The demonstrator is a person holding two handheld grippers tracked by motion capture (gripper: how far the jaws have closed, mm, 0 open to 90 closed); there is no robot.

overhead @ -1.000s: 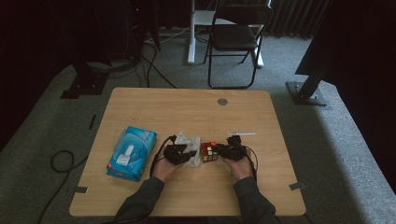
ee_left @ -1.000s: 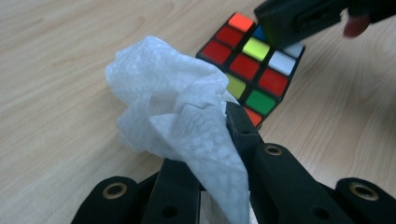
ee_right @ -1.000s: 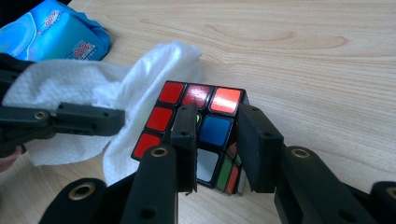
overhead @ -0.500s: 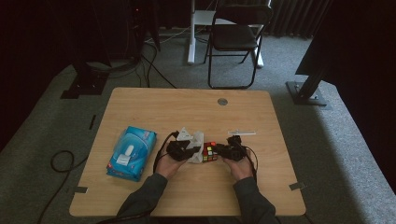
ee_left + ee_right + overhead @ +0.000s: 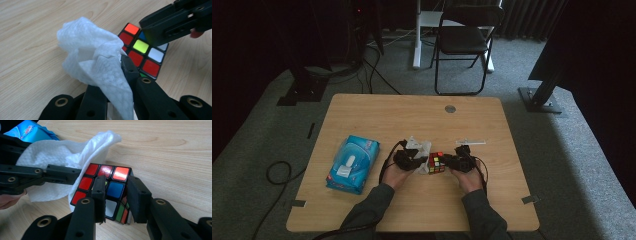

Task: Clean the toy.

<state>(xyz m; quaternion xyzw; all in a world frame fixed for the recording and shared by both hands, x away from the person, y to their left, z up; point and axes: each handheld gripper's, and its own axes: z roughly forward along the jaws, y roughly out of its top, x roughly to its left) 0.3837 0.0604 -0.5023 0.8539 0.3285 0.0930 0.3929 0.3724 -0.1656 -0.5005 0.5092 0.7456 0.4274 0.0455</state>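
I am wiping the cube [image 5: 107, 192] with the wipe [image 5: 97, 62], and the step goes well only if the cube cannot turn under the rubbing. My right gripper [image 5: 116, 197] has its jaws nearly closed around one corner of the cube, one jaw on the face with the blue square and the other on the neighbouring side, so I keep that grip firm and square. My left gripper [image 5: 117, 82] has its jaws pinched tight on a bunched fold of the wipe, which billows up and away from them. The cube sits just past my left jaws, touching the wipe on its red side, and rests on the desk [image 5: 377, 107]. I judge that short strokes along the face are best, pressing toward my right jaws rather than away, so the cube is pushed into the grip.

The cube is hard, glossy plastic with flat stickered squares in red, orange, yellow, white, blue and green, and black seams where dirt can lodge. The wipe is soft, white, dimpled and crumpled; it looks limp. The desk is smooth pale wood grain. A blue pack [image 5: 352, 162] lies well off to the outer side of my left jaws.
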